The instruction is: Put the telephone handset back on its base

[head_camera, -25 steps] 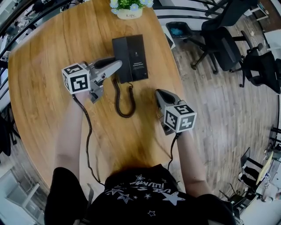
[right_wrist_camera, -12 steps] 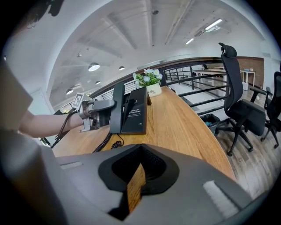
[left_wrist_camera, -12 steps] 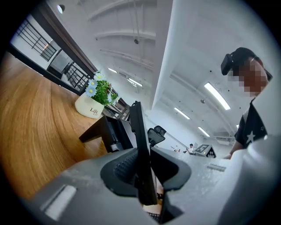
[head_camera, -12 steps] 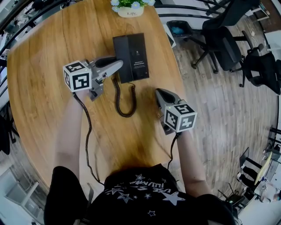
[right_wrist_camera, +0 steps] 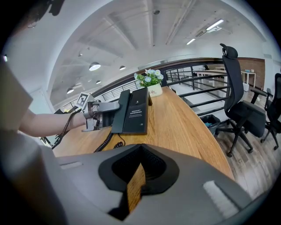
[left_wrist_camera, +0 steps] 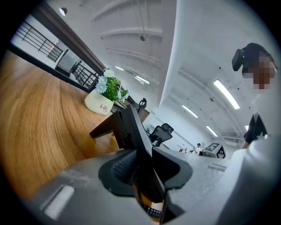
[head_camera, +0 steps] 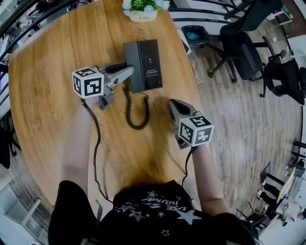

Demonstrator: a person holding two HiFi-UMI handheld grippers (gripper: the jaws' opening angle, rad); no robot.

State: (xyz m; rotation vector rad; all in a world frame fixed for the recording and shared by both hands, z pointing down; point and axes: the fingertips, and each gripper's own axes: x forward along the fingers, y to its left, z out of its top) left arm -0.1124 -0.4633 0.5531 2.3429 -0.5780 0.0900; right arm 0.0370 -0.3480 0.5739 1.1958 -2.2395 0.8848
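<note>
The black telephone base (head_camera: 150, 62) stands at the far middle of the wooden table (head_camera: 43, 86), and the handset (head_camera: 130, 60) lies along its left side. My left gripper (head_camera: 128, 72) reaches in from the left with its jaws on either side of the handset (left_wrist_camera: 137, 136). The jaws are opening and the pads stand a little off it. A coiled cord (head_camera: 130, 107) loops from the phone toward me. My right gripper (head_camera: 174, 106) rests shut and empty near the table's right edge, well short of the phone (right_wrist_camera: 136, 112).
A white flower pot (head_camera: 141, 14) stands behind the phone at the table's far edge. Black office chairs (head_camera: 244, 43) and a bin (head_camera: 193, 32) are on the wooden floor to the right. A railing runs along the far left.
The left gripper has edged slightly right, toward the phone. The right gripper has stayed put.
</note>
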